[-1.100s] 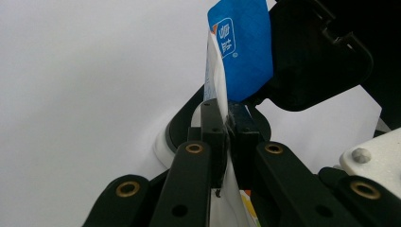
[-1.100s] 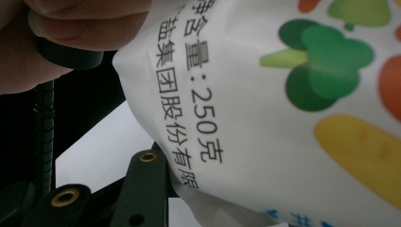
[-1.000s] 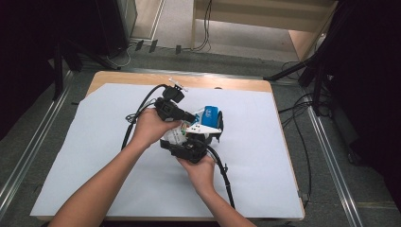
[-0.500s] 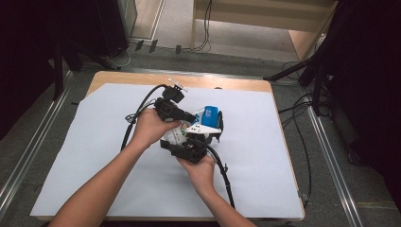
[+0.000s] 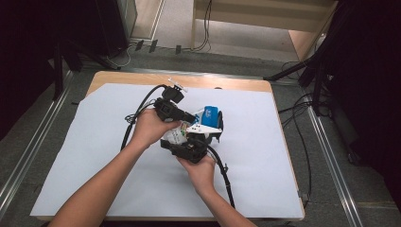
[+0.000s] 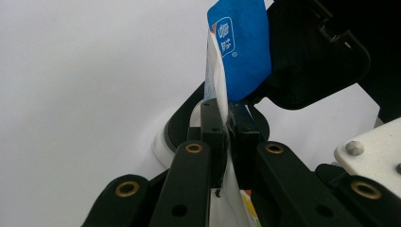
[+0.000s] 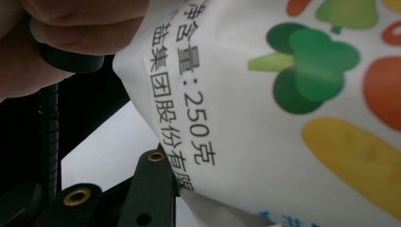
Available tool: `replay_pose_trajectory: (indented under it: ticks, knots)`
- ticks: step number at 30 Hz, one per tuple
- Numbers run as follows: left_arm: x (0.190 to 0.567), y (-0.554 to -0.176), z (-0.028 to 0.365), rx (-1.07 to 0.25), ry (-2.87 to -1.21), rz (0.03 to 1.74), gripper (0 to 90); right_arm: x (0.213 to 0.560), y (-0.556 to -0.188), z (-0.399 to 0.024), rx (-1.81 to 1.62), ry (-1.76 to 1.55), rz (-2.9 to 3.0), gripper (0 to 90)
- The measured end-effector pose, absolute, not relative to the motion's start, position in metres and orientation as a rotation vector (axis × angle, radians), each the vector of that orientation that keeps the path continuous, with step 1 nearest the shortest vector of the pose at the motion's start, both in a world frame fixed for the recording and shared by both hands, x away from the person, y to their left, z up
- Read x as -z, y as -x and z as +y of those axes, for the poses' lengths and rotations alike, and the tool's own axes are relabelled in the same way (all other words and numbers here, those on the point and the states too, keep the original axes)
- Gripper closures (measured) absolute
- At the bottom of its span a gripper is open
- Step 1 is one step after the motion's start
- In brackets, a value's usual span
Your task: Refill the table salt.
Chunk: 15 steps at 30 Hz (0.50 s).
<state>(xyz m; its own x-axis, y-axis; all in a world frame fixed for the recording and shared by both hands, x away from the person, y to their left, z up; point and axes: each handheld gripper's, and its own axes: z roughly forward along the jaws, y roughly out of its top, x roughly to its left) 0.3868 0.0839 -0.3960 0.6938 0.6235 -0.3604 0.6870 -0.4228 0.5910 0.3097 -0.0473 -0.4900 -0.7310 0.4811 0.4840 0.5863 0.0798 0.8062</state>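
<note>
White paper (image 5: 118, 156) is covering the wooden table (image 5: 142, 78), and a white plastic pouch with a blue top and printed vegetables (image 5: 211, 115) is being held up just above its middle. One thin edge of the pouch (image 6: 222, 101) is being clamped between the closed jaws of the left gripper (image 6: 226, 120) (seen edge-on in the left gripper view). The right gripper (image 5: 208, 134) is being closed further, with the pouch's printed face (image 7: 293, 109) lying across its jaws; whether its pads are pressing cannot be told.
</note>
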Motion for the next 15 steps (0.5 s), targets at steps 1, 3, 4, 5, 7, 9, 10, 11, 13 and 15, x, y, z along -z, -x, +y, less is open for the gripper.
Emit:
replay_pose_trajectory:
  ticks: [1, 3, 4, 5, 7, 9, 10, 11, 13, 15]
  knots:
    - [0.3959, -0.3868, 0.0840, 0.110, -2.161, 0.997, 88.0, 0.4899, -0.3097, -0.0474, 1.747, 1.109, -2.238, 69.1]
    - [0.3957, -0.3867, 0.0842, 0.110, -2.162, 0.997, 88.0, 0.4901, -0.3099, -0.0475, 1.747, 1.108, -2.227, 69.4]
    - [0.3956, -0.3867, 0.0843, 0.111, -2.161, 0.996, 88.0, 0.4901, -0.3100, -0.0475, 1.746, 1.108, -2.223, 69.5]
    - [0.3955, -0.3866, 0.0844, 0.110, -2.160, 0.996, 88.0, 0.4901, -0.3101, -0.0476, 1.747, 1.107, -2.220, 69.6]
    - [0.3953, -0.3866, 0.0848, 0.110, -2.162, 0.992, 88.0, 0.4900, -0.3101, -0.0476, 1.749, 1.105, -2.219, 69.6]
    - [0.3952, -0.3862, 0.0849, 0.108, -2.157, 0.995, 87.8, 0.4898, -0.3099, -0.0474, 1.752, 1.104, -2.218, 69.7]
    - [0.3949, -0.3857, 0.0853, 0.110, -2.154, 0.996, 87.7, 0.4897, -0.3099, -0.0475, 1.751, 1.102, -2.219, 69.8]
    - [0.3948, -0.3856, 0.0858, 0.109, -2.155, 0.993, 87.5, 0.4894, -0.3097, -0.0474, 1.752, 1.101, -2.217, 69.9]
    - [0.3943, -0.3849, 0.0875, 0.115, -2.146, 0.995, 87.1, 0.4889, -0.3096, -0.0475, 1.754, 1.091, -2.220, 70.0]
    - [0.3935, -0.3850, 0.0894, 0.119, -2.150, 0.989, 86.3, 0.4884, -0.3093, -0.0475, 1.756, 1.086, -2.220, 70.0]
